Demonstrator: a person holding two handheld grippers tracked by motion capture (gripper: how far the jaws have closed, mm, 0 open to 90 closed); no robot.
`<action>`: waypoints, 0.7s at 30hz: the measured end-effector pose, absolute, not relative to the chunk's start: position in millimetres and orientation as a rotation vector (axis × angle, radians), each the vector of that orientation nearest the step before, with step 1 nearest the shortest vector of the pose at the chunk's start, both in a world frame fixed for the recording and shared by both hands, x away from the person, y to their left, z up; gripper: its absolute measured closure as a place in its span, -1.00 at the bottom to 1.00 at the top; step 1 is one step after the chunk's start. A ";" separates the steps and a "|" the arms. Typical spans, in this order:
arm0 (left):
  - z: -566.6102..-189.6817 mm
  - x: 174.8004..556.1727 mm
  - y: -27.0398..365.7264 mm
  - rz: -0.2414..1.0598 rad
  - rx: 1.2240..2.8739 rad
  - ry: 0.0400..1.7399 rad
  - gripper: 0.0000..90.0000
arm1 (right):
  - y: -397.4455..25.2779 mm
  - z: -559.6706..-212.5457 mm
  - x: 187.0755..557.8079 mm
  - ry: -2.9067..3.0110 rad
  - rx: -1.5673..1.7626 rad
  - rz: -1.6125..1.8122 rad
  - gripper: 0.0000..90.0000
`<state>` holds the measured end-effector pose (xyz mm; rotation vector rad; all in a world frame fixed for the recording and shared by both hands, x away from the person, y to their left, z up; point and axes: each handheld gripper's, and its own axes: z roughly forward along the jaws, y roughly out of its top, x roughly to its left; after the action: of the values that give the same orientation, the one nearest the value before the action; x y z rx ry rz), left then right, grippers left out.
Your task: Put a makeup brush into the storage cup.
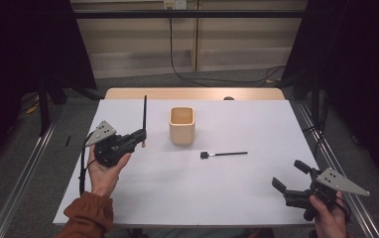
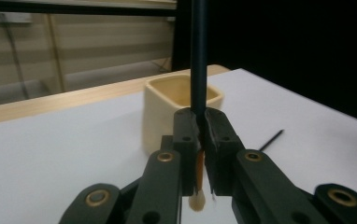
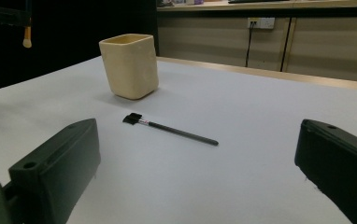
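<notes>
No text, label, brand or number can be read in these pictures. The cup (image 1: pixel 182 125) is plain. The worktop (image 1: pixel 237 188) carries no sign.

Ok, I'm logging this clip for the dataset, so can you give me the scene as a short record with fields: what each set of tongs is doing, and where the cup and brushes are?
left tongs: shut on a thin black brush, handle pointing up, pale tip hanging below the jaws
right tongs: open, holding nothing, near the table's front right corner
cup: cream, square, upright, mid-table, nothing visible inside
second brush: black, lying flat in front of the cup, apart from it
table: white top
</notes>
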<state>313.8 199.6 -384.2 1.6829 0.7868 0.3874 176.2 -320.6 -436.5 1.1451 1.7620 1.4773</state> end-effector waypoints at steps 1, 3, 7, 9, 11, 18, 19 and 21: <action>-381.8 311.4 196.3 0.403 1.694 0.770 0.87 | -320.6 -436.6 176.2 1.762 1.145 1.478 -1.00; -379.3 309.2 192.4 0.398 1.695 0.751 0.87 | -321.2 -436.7 176.1 1.766 1.138 1.473 -1.00; -374.9 304.4 184.2 0.377 1.708 0.710 0.87 | -321.2 -436.6 176.0 1.762 1.139 1.474 -1.00; -372.7 301.4 179.2 0.368 1.711 0.689 0.87 | -320.8 -436.3 175.5 1.752 1.149 1.480 -1.00; -371.8 299.8 175.9 0.359 1.713 0.673 0.87 | -320.9 -436.3 175.4 1.750 1.148 1.480 -1.00; -370.4 296.6 165.2 0.322 1.735 0.628 0.87 | -321.1 -436.4 175.2 1.757 1.136 1.475 -1.00; -370.5 296.4 163.3 0.310 1.736 0.624 0.87 | -321.1 -436.4 175.2 1.757 1.136 1.475 -1.00; -370.6 295.8 160.5 0.303 1.739 0.618 0.87 | -321.0 -436.3 175.2 1.756 1.135 1.478 -1.00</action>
<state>295.8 160.5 -370.6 1.7391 0.6185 0.3033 175.2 -321.0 -436.3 1.1345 1.7562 1.4779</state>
